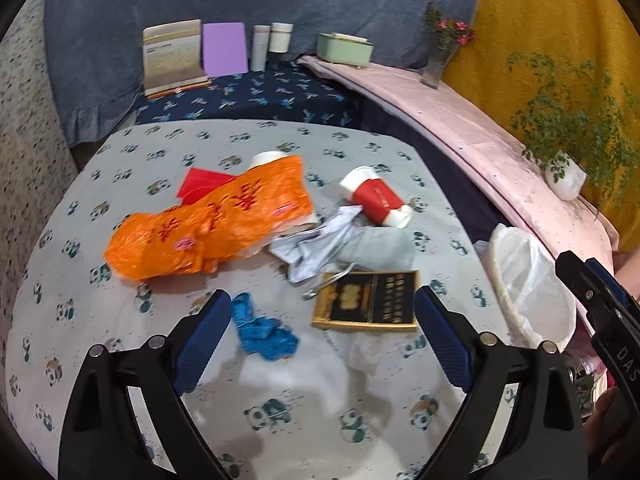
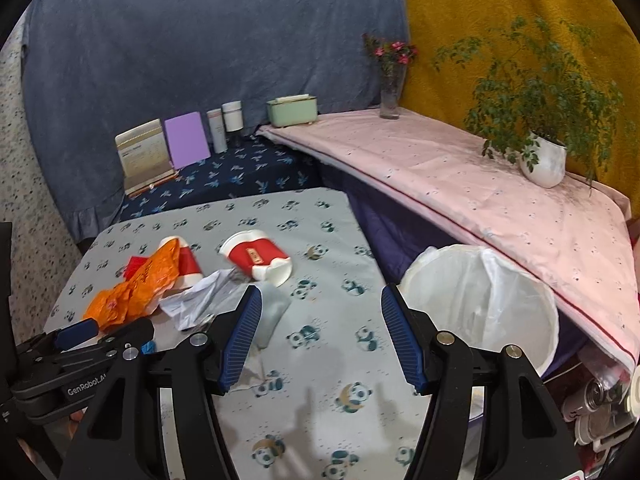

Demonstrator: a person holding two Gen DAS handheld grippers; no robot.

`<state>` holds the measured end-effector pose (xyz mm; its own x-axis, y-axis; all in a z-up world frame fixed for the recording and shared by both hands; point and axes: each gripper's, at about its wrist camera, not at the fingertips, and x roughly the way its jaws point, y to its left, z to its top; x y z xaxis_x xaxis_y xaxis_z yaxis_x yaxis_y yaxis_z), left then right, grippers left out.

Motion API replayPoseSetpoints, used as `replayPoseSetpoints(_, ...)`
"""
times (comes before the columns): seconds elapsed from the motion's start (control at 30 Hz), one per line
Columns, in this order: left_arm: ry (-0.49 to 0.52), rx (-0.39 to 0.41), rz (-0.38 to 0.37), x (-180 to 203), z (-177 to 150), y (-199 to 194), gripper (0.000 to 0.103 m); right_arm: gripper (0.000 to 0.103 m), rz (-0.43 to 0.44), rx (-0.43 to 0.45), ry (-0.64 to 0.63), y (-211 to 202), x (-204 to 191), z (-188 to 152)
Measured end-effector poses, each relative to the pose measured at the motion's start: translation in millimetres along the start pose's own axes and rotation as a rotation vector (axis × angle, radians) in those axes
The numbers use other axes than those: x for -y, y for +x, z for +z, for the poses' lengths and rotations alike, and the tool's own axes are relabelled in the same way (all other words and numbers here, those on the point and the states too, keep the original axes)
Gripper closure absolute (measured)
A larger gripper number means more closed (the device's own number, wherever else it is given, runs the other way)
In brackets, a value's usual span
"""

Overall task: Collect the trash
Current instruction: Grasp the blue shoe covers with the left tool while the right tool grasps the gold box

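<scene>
On panda-print table (image 1: 120,360) most trash uncollected: orange bag (image 1: 208,224), red cup (image 1: 376,196), blue scrap (image 1: 264,332), black-gold card (image 1: 372,300); I see lined bin (image 2: 480,304) beside table (contents unclear); left gripper (image 1: 320,332) wide, empty; right gripper (image 2: 320,336) parted, empty

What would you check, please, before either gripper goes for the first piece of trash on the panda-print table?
1. Left gripper free to grasp: ok, nothing between its pads.
2. Right gripper free: ok, open with nothing in it.
3. Bin ready: ok, it has a white liner, its mouth is open, and it stands beside the table's right edge.
4. Nearest trash reachable: ok, the blue scrap and the black-and-gold box lie on the cloth just ahead of the left gripper.
5. Red cup empty: cannot tell, it lies on its side but its inside is hidden.
6. Grippers clear of each other: ok, apart in both views.
</scene>
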<state>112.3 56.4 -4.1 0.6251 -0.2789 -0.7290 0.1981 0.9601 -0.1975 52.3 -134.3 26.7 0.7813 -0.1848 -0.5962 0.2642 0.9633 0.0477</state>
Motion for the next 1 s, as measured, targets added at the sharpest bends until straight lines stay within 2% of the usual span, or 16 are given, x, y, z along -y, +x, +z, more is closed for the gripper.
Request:
replayPoseSetpoints(0.43, -0.090, -0.097, 0.072, -52.5, -23.7, 27.2, 0.013, 0.043, 0.082, -0.107, -0.018, 38.7, -41.6, -23.2)
replayPoseSetpoints(0.83, -0.147, -0.195, 0.054, -68.2, -32.1, 67.1, 0.013, 0.043, 0.119, -0.209, -0.018, 88.7, -57.7, -36.8)
replayPoseSetpoints(0.9, -0.152, -0.202, 0.045, -68.8, -31.8, 71.0, 0.017, 0.043, 0.127, -0.225, -0.013, 95.5, -58.0, -38.6)
replayPoseSetpoints(1.0, -0.141, -0.219, 0.023, -68.2, -32.1, 76.7, 0.029, 0.045, 0.141, -0.249, -0.006, 104.7, -59.6, -42.1)
